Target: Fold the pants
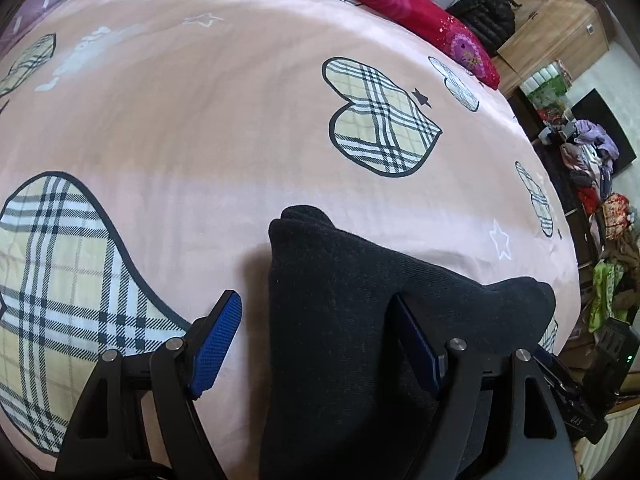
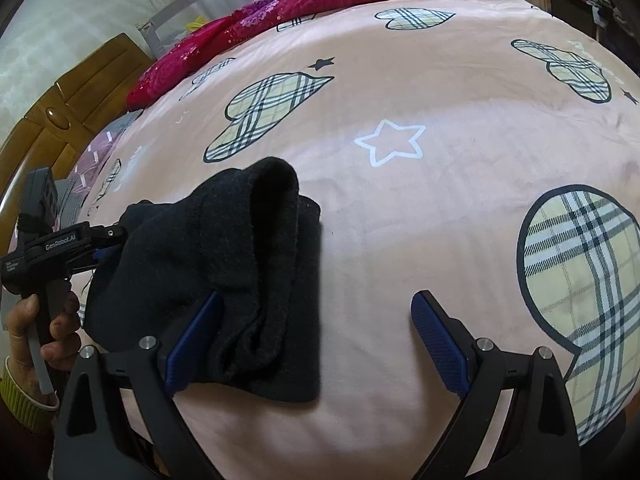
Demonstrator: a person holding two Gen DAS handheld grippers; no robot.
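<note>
The black pants [image 1: 340, 280] lie as a thick folded bundle on the pink bed sheet [image 1: 200, 120]. My left gripper [image 1: 318, 302] is open and wide. The cloth fills the space between its blue pads and also spreads past the right finger [image 1: 416, 344]. In the right wrist view the pants [image 2: 240, 248] sit at the left. My right gripper [image 2: 318, 296] is open too, with its left finger [image 2: 196, 340] against the bundle's near edge and its right finger [image 2: 440, 340] over bare sheet. A hand [image 2: 44, 320] holds the left gripper [image 2: 100, 248] at the bundle's far left side.
The sheet [image 2: 440, 200] has plaid hearts and stars. A red floral quilt [image 2: 320, 4] lies along the far edge, and a wooden headboard [image 2: 80, 92] stands at the left. Beyond the bed's right edge are a wooden cabinet [image 1: 556, 28] and heaps of clothes [image 1: 592, 152].
</note>
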